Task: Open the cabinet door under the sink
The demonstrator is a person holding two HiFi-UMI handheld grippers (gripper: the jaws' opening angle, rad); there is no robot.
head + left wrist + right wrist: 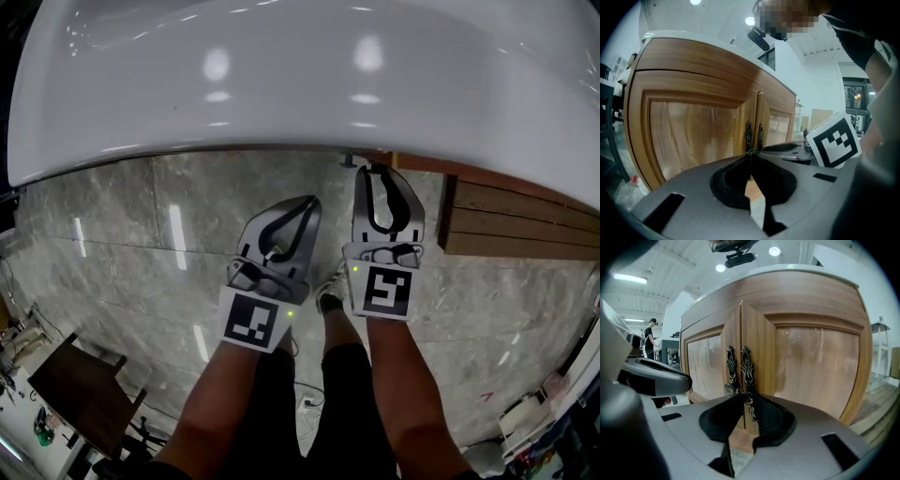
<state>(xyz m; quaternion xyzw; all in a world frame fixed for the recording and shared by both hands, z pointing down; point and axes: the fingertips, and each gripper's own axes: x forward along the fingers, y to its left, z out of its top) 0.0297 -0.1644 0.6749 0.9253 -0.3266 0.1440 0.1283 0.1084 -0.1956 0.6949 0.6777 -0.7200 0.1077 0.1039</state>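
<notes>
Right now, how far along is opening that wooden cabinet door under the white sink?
Done: the reach. In hand: the right gripper is shut on the dark ornate metal handle of the right-hand wooden door. To do: the pull; that door looks closed. The left gripper hangs back, shut and empty.

The cabinet door (pixel 811 371) is brown wood-grain, its handle (pixel 747 364) dark — the floor (pixel 141 234) grey-veined.

It looked like a large open lab hall: a freestanding wooden vanity cabinet (pixel 811 366) with white basin (pixel 281 75), stone-look floor (pixel 141 253), ceiling spotlights (pixel 775 251), and a person (pixel 649 338) standing beyond.
</notes>
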